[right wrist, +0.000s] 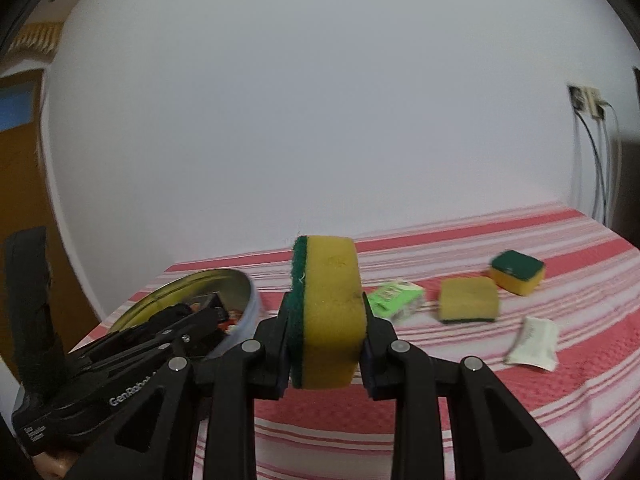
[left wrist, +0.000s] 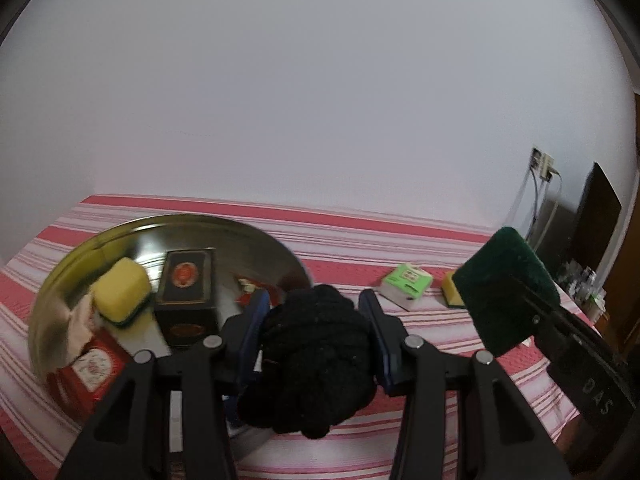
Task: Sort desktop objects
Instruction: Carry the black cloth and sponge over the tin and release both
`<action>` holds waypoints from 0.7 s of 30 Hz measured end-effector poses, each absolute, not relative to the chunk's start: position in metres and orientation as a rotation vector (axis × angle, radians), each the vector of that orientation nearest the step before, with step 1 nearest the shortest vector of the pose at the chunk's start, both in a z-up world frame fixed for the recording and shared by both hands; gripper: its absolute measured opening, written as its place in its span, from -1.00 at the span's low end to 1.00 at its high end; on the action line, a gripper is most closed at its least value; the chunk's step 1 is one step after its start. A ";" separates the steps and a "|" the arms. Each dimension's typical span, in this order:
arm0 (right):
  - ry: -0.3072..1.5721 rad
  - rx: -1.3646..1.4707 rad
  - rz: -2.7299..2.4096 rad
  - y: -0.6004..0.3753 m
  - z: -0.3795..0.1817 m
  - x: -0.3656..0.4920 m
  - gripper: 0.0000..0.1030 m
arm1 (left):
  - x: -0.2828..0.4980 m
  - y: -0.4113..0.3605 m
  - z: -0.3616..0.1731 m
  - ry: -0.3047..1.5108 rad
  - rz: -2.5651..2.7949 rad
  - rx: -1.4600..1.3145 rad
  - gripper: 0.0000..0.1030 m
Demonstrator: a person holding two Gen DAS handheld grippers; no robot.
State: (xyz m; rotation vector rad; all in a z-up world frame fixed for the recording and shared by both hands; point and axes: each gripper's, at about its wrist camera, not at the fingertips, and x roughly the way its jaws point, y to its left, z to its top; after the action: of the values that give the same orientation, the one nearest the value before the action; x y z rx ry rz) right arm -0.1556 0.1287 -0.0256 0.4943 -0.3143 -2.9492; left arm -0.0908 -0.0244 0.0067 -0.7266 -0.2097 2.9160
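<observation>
My left gripper (left wrist: 314, 304) is shut on a black knitted bundle (left wrist: 316, 356), held just right of a round metal basin (left wrist: 180, 218). The basin holds a yellow sponge (left wrist: 122, 290), a black box (left wrist: 186, 292) and a red box (left wrist: 90, 368). My right gripper (right wrist: 327, 306) is shut on a yellow sponge with a green scouring side (right wrist: 328, 312), held upright above the striped cloth. In the left wrist view that sponge (left wrist: 508, 292) shows its green face at the right. The left gripper's body (right wrist: 120, 356) lies beside the basin (right wrist: 250, 304).
On the red-and-white striped cloth (right wrist: 520, 400) lie a green-and-white small box (right wrist: 394, 294), two more sponges (right wrist: 468, 300) (right wrist: 518, 272) and a white packet (right wrist: 534, 344). A white wall stands behind, with a socket and cables (right wrist: 592, 104) at right.
</observation>
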 end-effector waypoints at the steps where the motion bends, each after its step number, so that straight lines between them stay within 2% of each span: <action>1: -0.295 0.488 -2.942 0.122 -0.024 -0.155 -0.42 | -0.090 -0.030 0.007 -0.223 2.926 -0.727 -0.10; 21: -0.098 0.345 -2.772 0.002 0.019 -0.162 -0.42 | -0.078 -0.136 0.009 -0.437 3.111 -0.708 -0.10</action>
State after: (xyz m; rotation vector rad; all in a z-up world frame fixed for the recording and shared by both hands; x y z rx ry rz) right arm -0.1619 0.0019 0.0192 0.3454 -0.0982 -2.7716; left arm -0.0782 -0.1365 0.0093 -0.7084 -0.4367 3.1109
